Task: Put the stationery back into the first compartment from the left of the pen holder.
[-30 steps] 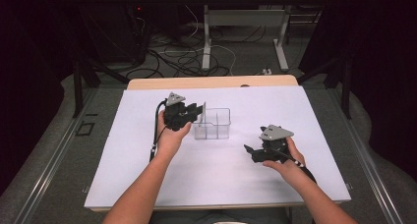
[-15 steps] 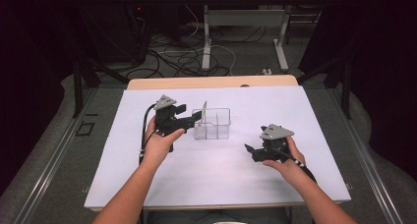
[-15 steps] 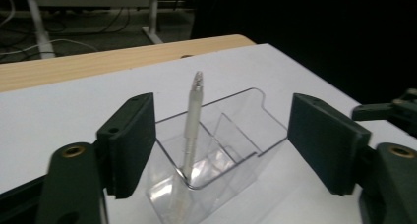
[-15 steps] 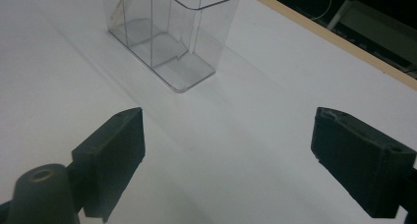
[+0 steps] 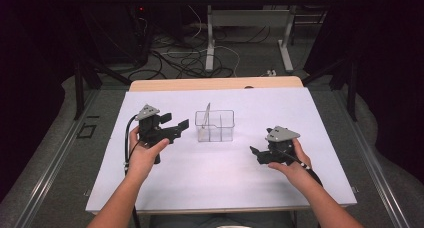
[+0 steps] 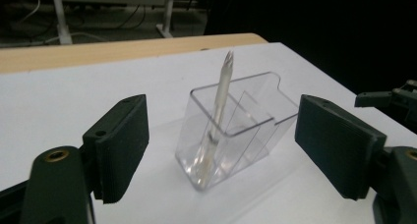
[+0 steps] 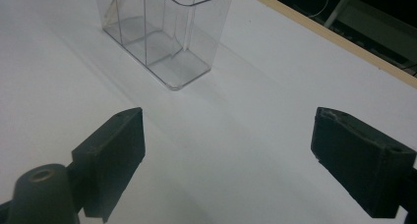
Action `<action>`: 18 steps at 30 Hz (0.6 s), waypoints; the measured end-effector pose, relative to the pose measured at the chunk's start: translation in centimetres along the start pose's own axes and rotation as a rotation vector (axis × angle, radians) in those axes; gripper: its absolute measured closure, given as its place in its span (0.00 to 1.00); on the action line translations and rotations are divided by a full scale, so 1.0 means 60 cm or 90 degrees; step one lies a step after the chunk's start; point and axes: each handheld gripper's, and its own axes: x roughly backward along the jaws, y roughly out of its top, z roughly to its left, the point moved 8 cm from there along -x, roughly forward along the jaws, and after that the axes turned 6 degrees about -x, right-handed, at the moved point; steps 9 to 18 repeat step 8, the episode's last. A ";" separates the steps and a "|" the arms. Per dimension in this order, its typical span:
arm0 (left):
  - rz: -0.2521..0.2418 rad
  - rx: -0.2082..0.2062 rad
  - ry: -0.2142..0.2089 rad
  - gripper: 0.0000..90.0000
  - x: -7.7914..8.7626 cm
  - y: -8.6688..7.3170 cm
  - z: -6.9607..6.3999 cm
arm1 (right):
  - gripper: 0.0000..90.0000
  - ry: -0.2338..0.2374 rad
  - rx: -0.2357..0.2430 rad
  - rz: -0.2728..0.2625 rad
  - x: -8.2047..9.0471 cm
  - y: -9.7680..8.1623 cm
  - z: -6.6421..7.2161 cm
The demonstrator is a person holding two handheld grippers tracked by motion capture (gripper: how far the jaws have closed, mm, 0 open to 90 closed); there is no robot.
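Nearest, right claw (image 5: 256,152) held with jaws spread and empty over the white desk (image 5: 210,173), left claw (image 5: 181,127) likewise gaping, clear divided container (image 5: 215,126) set between them, slim pen (image 6: 220,100) leaned upright inside, cables (image 5: 185,58) seen on the floor beyond.

In the right gripper view, the top edge of the frame cuts off the upper part of the clear box (image 7: 164,35). In the high view, the bottom edge cuts off both arms, and the thin stick (image 5: 207,119) in the box is too small to tell what it is. In the left gripper view, its tip looks blurry.
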 end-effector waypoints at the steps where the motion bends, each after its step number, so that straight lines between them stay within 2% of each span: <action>1: 0.003 -0.002 0.009 0.19 0.003 -0.005 0.004 | 0.14 -0.001 -0.001 0.001 0.000 -0.001 -0.001; 2: 0.008 -0.013 0.018 0.17 0.007 -0.010 0.008 | 0.14 -0.004 -0.002 0.002 0.000 -0.001 -0.002; 4: 0.012 -0.015 0.032 0.16 0.013 -0.019 0.015 | 0.14 -0.002 -0.002 0.004 0.000 -0.002 -0.003; 8: 0.026 -0.029 0.048 0.03 0.021 -0.030 0.029 | 0.14 -0.004 -0.005 0.004 0.001 -0.003 -0.005; 18: 0.026 -0.029 0.048 0.03 0.021 -0.030 0.029 | 0.14 -0.004 -0.005 0.004 0.001 -0.003 -0.005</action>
